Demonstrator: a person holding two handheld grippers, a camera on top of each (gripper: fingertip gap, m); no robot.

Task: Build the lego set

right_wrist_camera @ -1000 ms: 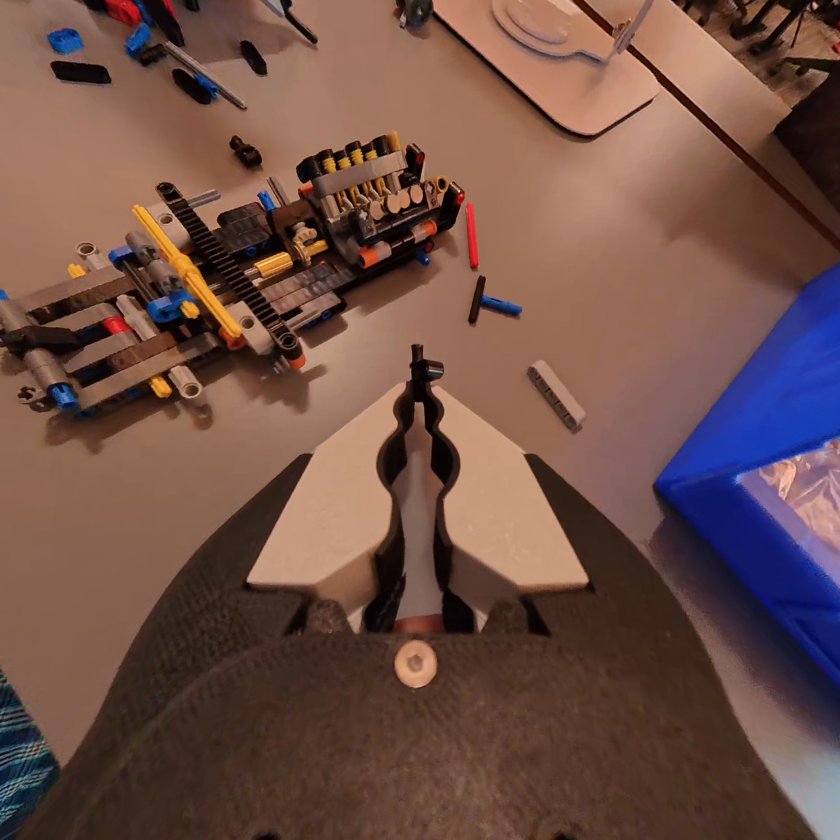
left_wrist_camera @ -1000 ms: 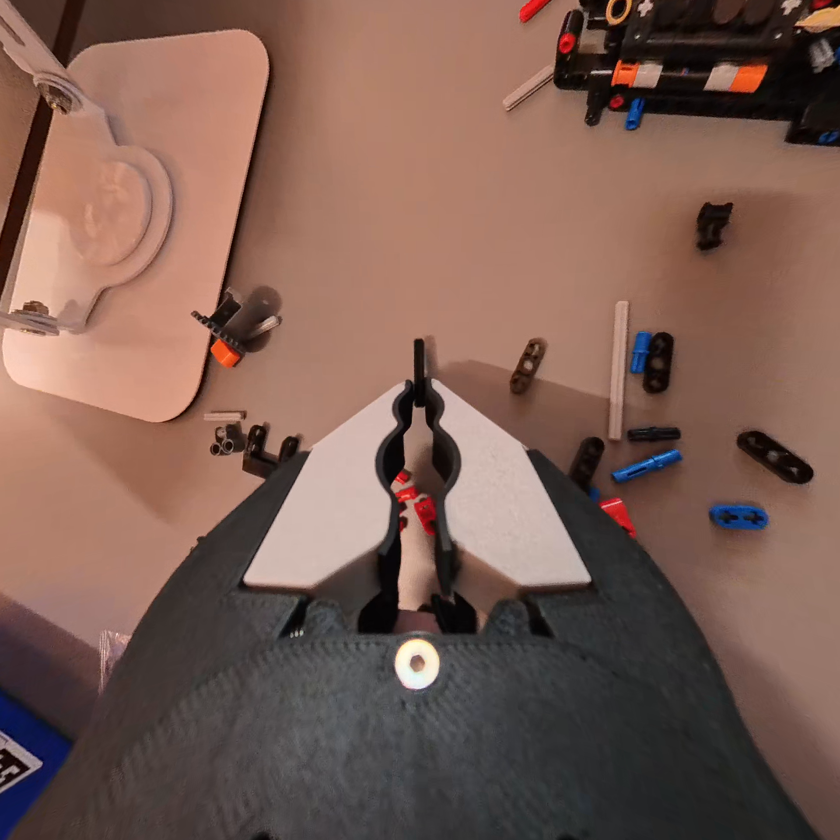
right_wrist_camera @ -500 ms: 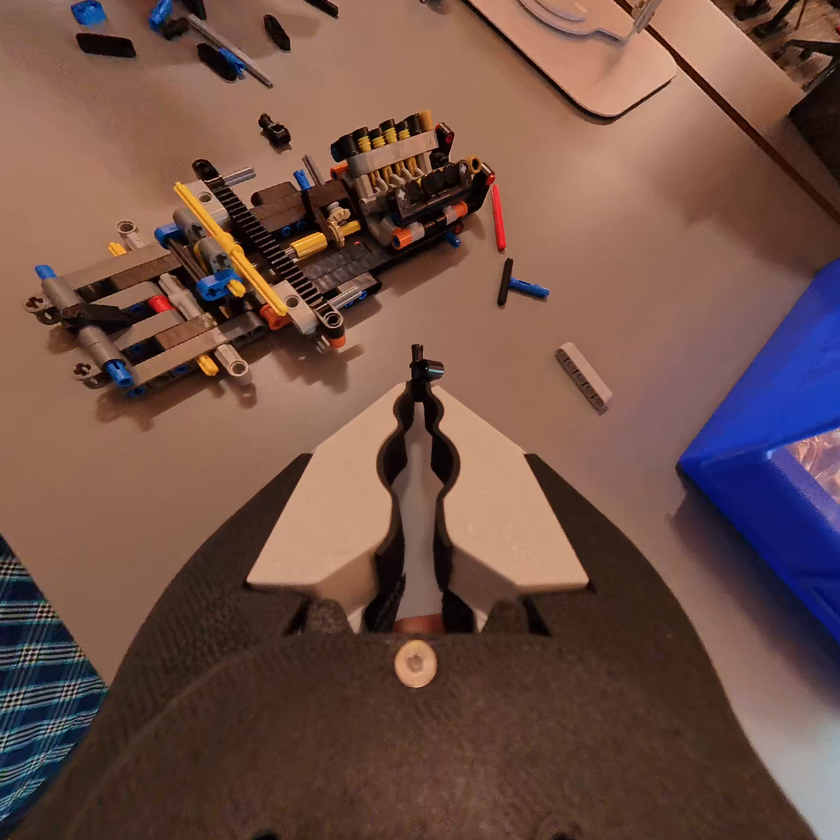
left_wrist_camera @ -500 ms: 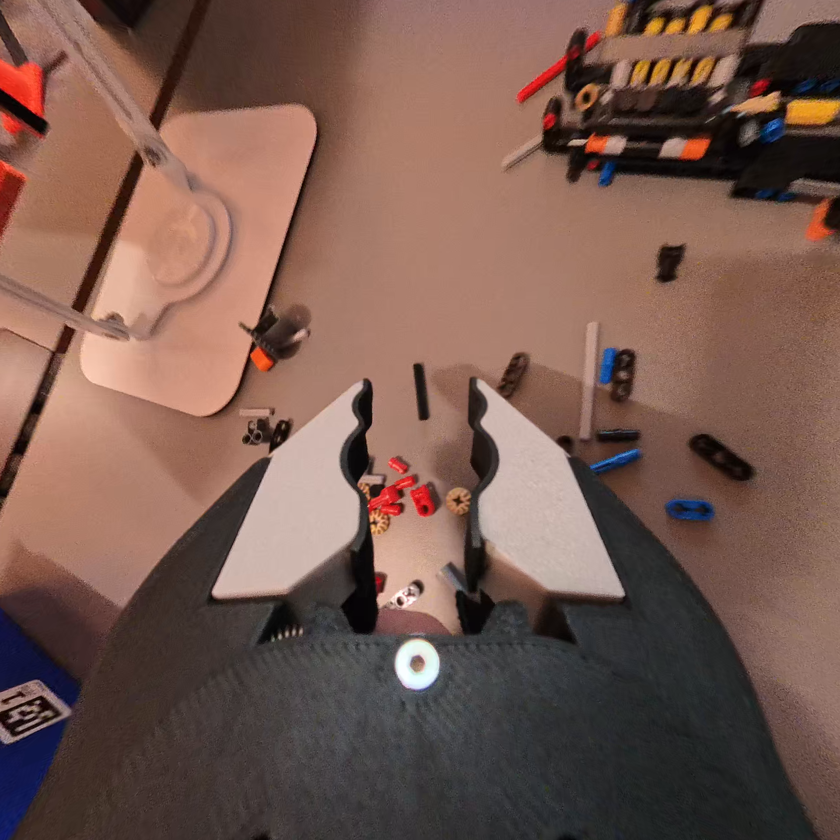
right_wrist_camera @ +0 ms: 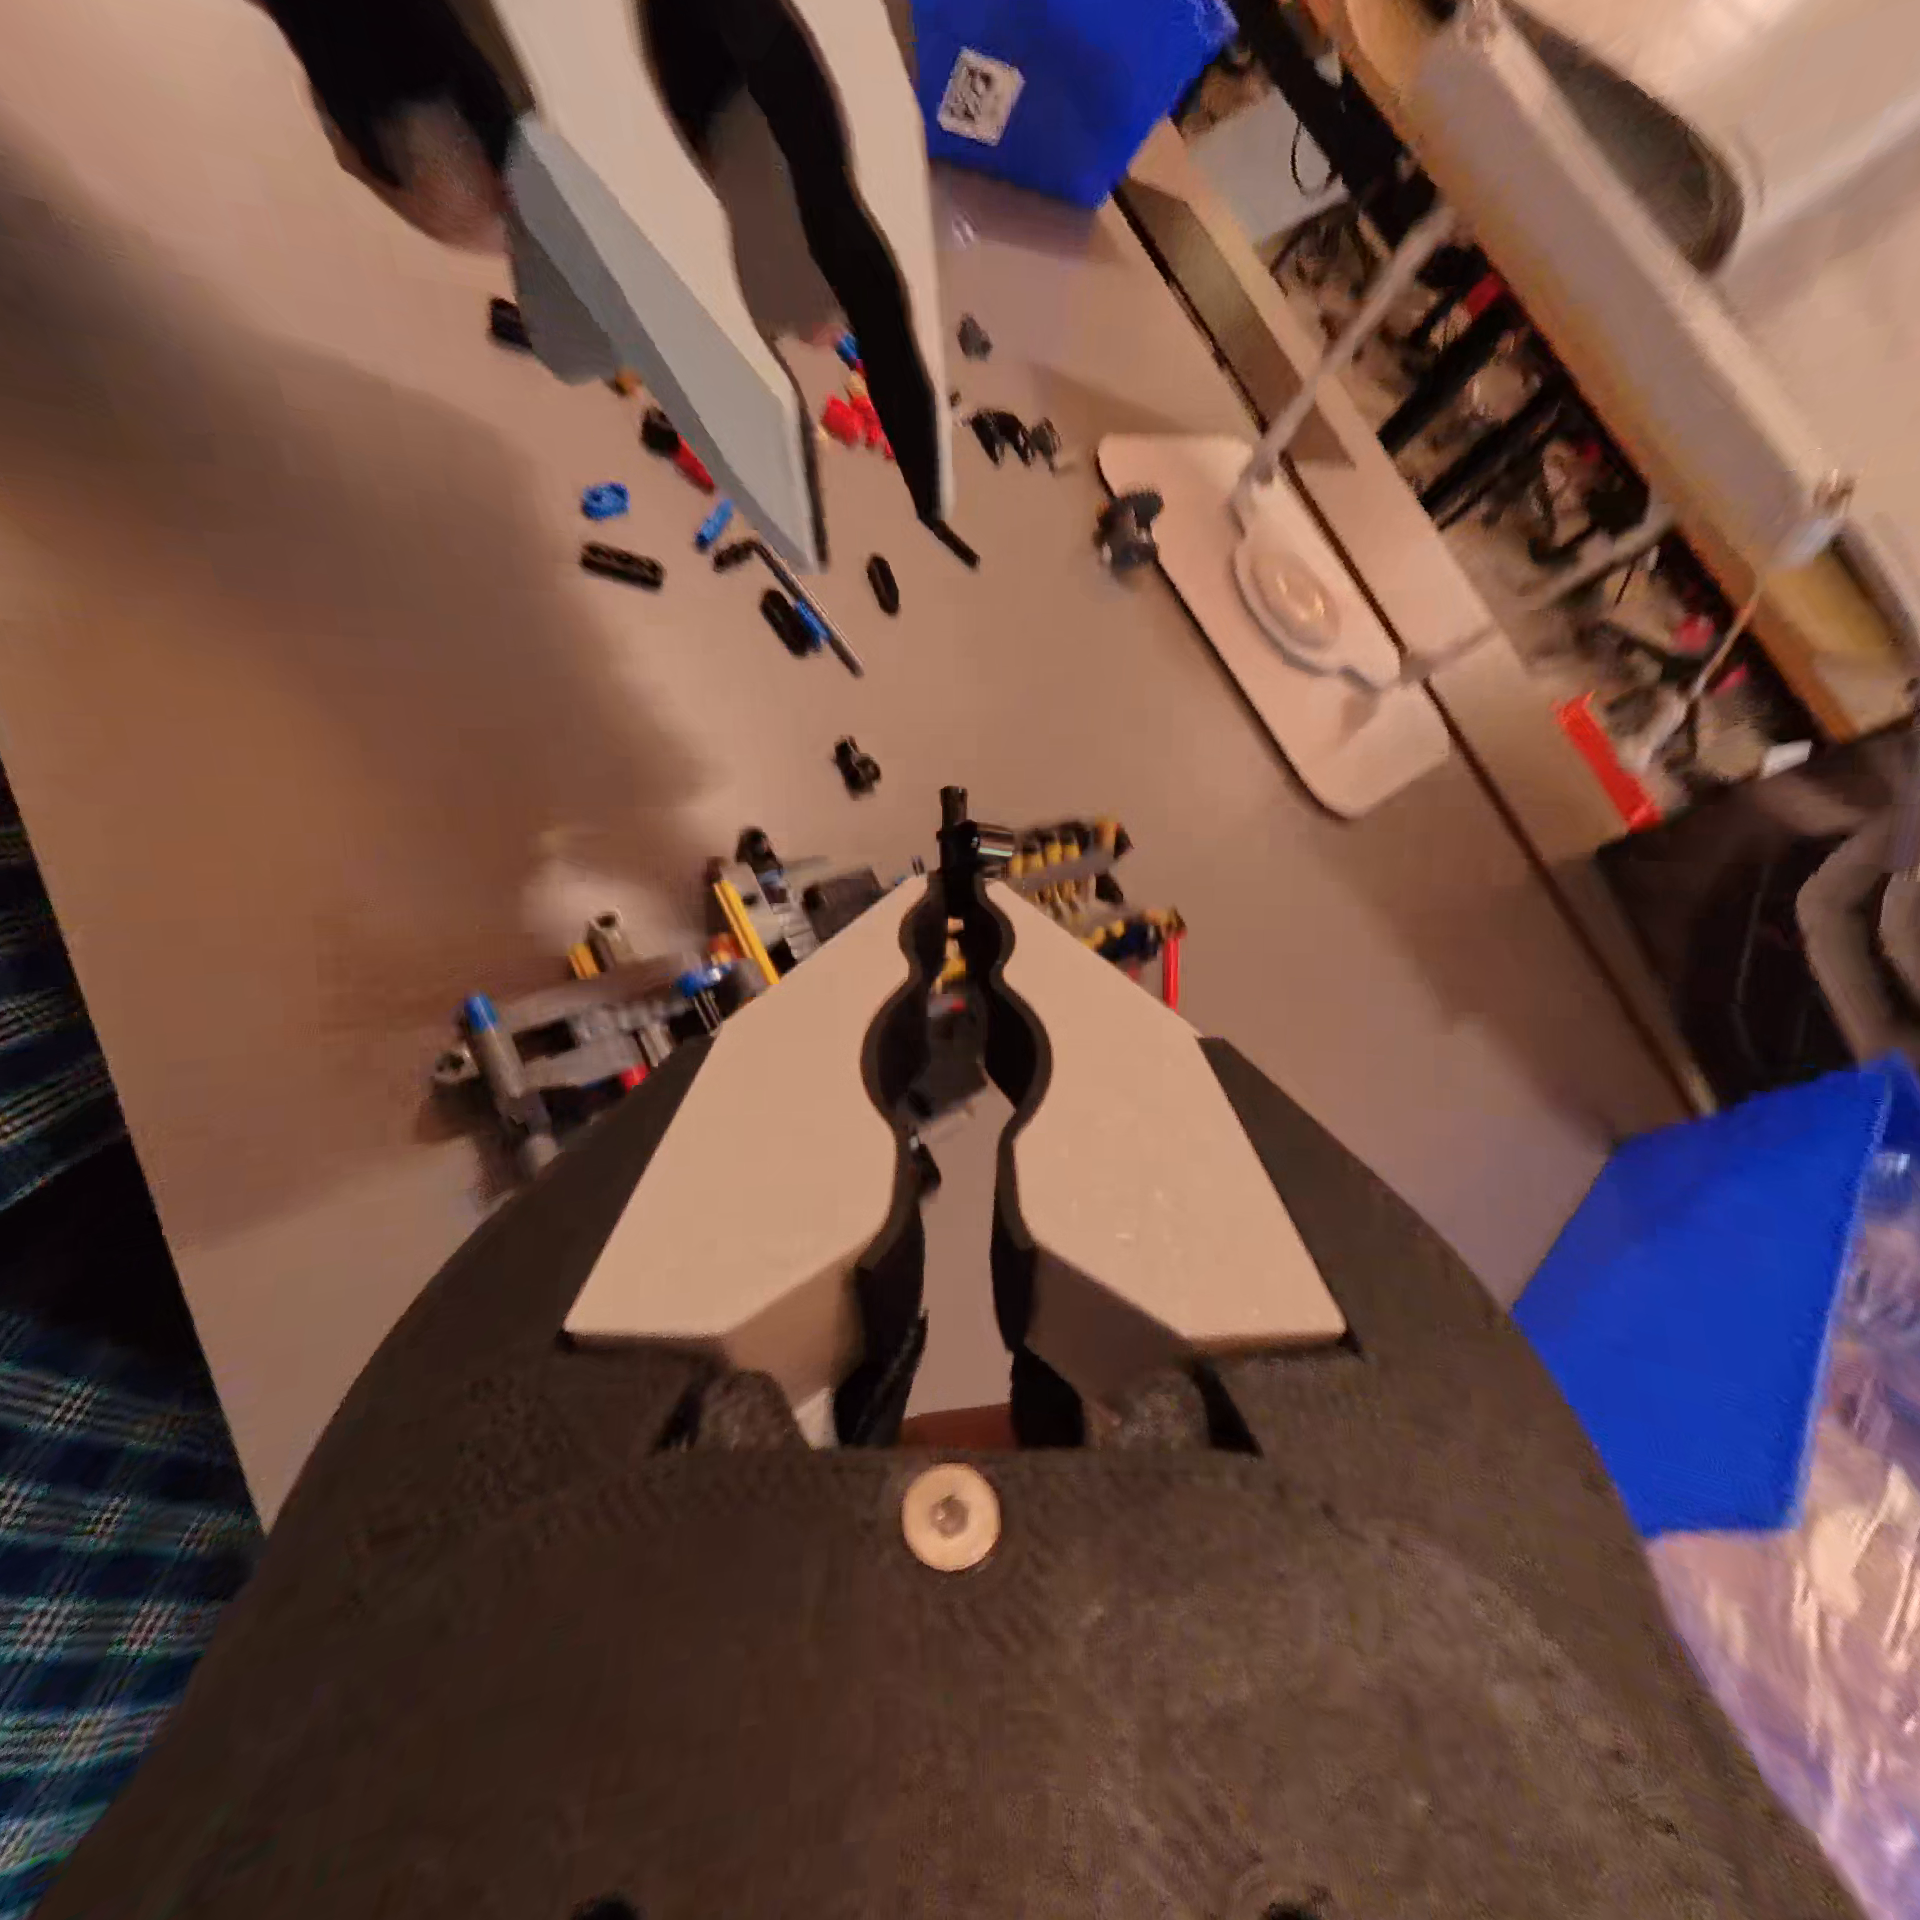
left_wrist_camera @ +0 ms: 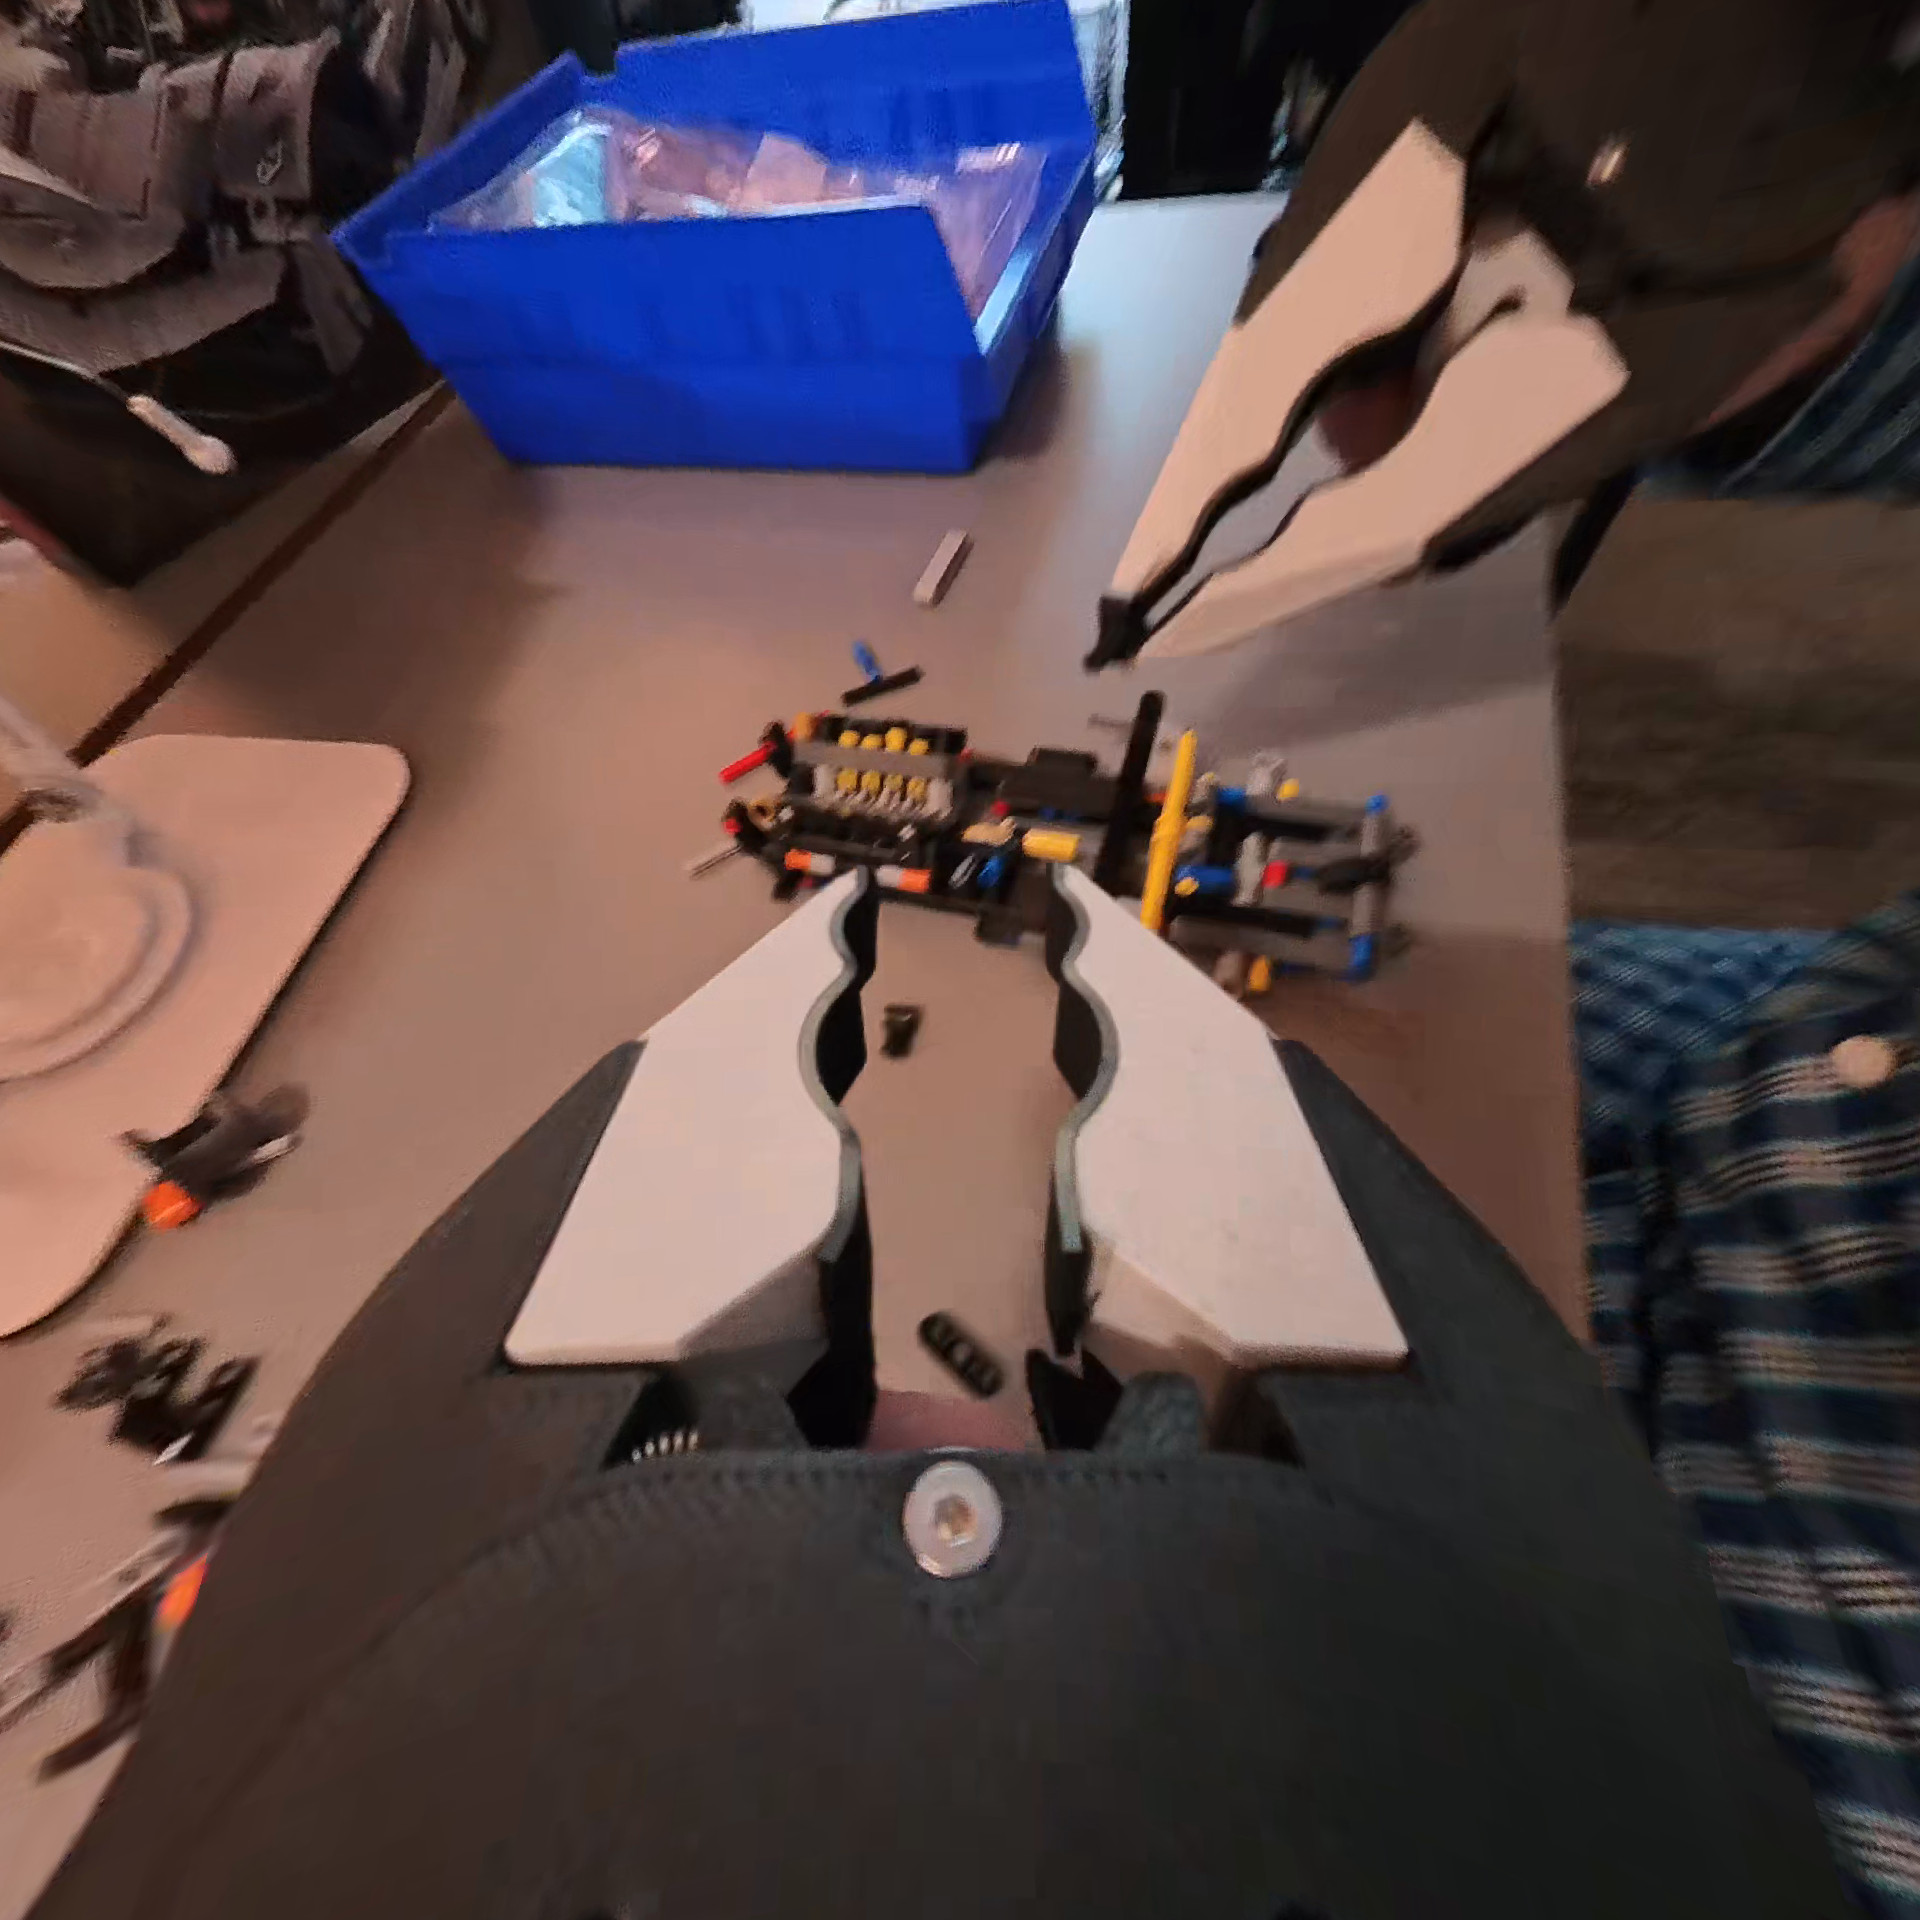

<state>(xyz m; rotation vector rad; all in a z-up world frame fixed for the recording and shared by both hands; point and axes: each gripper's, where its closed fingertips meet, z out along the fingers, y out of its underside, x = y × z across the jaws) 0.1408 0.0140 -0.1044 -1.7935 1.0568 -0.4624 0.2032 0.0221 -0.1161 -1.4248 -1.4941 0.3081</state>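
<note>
Left gripper (left_wrist_camera: 961,904) gapes wide and empty near the lego chassis (left_wrist_camera: 1049,831); right gripper (right_wrist_camera: 961,883) pinches a small black pin (right_wrist_camera: 956,826).

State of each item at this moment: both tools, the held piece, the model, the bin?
Left tool: open, empty.
Right tool: shut on small black piece.
Lego model: partly built, flat on table.
Blue bin: open-topped, holding plastic bags.

Blue bin (left_wrist_camera: 717,312), blue-plaid cloth (left_wrist_camera: 1745,1299) — grey table (left_wrist_camera: 582,644), yellow beam (left_wrist_camera: 1169,831)
</note>
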